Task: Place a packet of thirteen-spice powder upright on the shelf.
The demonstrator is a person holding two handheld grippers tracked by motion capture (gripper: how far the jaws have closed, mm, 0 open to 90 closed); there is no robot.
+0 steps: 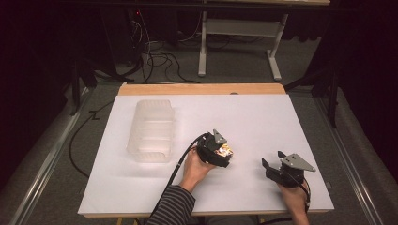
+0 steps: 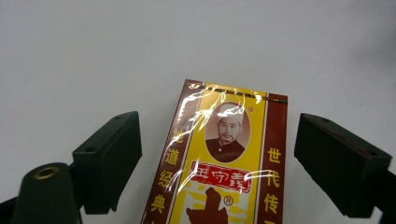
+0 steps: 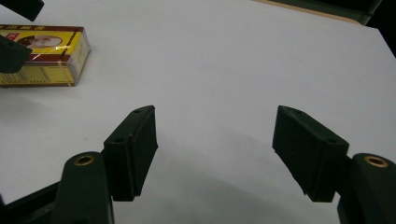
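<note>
The left gripper (image 1: 224,151) is hovering over the flat rectangular red-and-yellow carton wrapped in clear glossy film (image 2: 224,158), which is lying on the white table surface (image 1: 263,122) near its middle. In the left gripper view, the jaws are standing wide apart, one on each long side of the carton, with a gap showing between each jaw and the carton's edge. The right gripper (image 1: 272,164) is resting apart to the right, over bare table, and its jaws are also standing wide with nothing between them. In the right gripper view, the carton is lying flat at the upper left. A translucent ribbed plastic container (image 1: 151,130) is sitting well apart to the left.
</note>
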